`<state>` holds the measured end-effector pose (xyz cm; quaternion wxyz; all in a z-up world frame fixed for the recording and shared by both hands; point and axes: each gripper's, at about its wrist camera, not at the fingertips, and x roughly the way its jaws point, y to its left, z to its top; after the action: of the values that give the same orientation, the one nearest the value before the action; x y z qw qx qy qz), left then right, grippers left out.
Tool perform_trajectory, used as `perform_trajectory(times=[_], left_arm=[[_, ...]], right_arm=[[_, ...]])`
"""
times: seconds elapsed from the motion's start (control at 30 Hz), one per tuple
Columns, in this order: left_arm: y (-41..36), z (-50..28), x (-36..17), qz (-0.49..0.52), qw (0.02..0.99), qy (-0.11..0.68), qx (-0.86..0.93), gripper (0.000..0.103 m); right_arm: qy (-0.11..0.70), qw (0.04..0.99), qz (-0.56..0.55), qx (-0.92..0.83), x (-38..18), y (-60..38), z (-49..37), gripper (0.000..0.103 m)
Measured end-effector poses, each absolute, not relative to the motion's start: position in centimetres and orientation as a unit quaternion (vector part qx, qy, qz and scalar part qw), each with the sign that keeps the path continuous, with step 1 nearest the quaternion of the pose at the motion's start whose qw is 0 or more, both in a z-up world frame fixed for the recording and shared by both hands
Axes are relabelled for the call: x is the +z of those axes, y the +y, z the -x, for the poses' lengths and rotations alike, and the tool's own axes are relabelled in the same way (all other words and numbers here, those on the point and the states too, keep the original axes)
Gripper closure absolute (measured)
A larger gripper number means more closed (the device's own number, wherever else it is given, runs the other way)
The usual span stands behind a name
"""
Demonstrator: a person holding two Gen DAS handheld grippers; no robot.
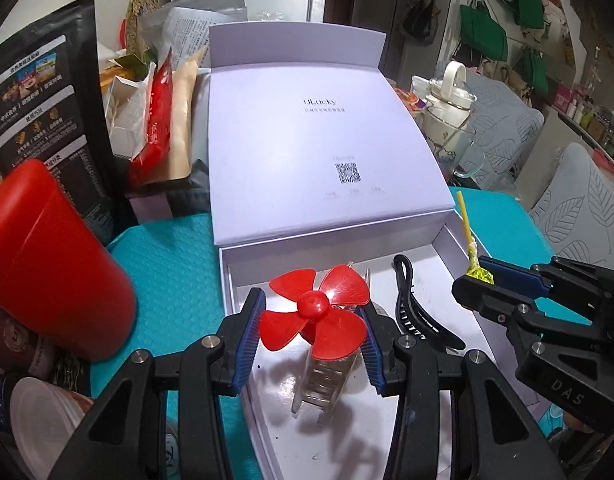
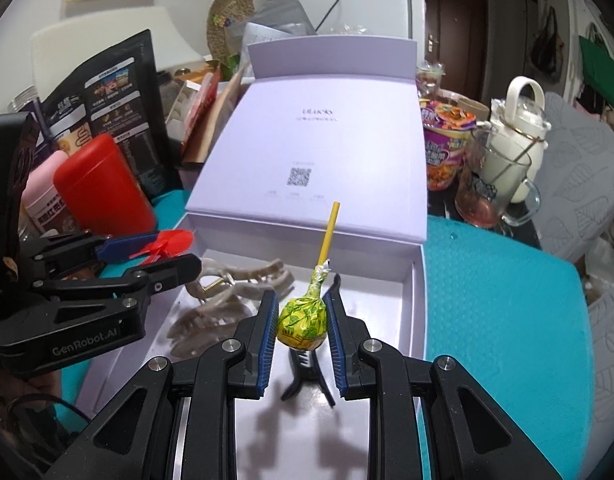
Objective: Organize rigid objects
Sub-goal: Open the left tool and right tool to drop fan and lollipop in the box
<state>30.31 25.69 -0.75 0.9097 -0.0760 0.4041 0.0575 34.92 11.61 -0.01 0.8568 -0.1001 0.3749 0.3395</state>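
My left gripper (image 1: 313, 326) is shut on a red propeller fan (image 1: 317, 306) and holds it over the open white box (image 1: 447, 248). My right gripper (image 2: 301, 322) is shut on a yellow-green wrapped lollipop (image 2: 301, 326) with a yellow stick, also above the box. It also shows in the left wrist view (image 1: 481, 274). Inside the box lie a black hair claw clip (image 1: 411, 304) and a beige hair claw clip (image 2: 227, 296). A clear plastic piece (image 1: 327, 376) lies under the fan. The box lid (image 1: 323, 148) lies open behind.
A red canister (image 1: 55, 264) and a black pouch (image 1: 47, 120) stand on the left. A glass mug (image 2: 495, 192), white kettle (image 2: 519, 136) and noodle cup (image 2: 447, 144) stand on the right. The teal mat (image 2: 507, 300) surrounds the box.
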Motion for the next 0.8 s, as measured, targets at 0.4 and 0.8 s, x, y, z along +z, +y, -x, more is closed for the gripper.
perform_trajectory(times=[0.4,0.8], left_arm=[[25.1,-31.1,-1.8,0.082,0.900,0.426,0.038,0.059],[24.8,-31.3,-1.4,0.083,0.899,0.429,0.040,0.058]], right_arm=[[0.402,0.847,0.110,0.329,-1.3,12.0,-35.6,0.078],[0.394,0.853,0.107,0.324,-0.5,11.6,-35.4,0.078]])
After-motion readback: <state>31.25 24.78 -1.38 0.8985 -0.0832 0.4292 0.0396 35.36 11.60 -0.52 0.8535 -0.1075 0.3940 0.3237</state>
